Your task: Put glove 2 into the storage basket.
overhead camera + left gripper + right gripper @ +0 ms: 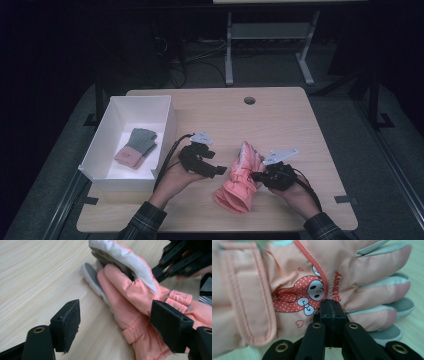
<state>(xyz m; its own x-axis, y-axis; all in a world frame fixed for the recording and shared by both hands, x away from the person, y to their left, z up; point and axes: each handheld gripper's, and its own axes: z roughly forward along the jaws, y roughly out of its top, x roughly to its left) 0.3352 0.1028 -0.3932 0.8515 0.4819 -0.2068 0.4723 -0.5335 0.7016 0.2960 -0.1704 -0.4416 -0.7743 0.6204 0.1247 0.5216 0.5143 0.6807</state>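
On wood-grain table (300, 130) | padded pink glove (239, 180) | left gripper (113, 325) jaws spread | right gripper (333, 312) jaws pressed together

1. Pink gloves (239, 181): salmon-pink shell; pale grey-white panels along the fingers, darker grey at the fingertips and palm side, seen in both gripper views.
2. Back of the upper glove, right gripper view: a red cartoon figure (299, 296) with white polka dots, white face and white bow; small red heart outlines; red lettering beside it.
3. Knit glove (136, 148) in the box: grey-green fingers, dusty pink cuff.
4. Box (165, 131): plain white inside and out.
5. Table (300, 125): light wood, fine straight grain.
6. Left gripper (216, 170) and right gripper (256, 176): black jaws, brass-coloured rivets, grey top plates.
7. Sleeves (145, 222): dark plaid.
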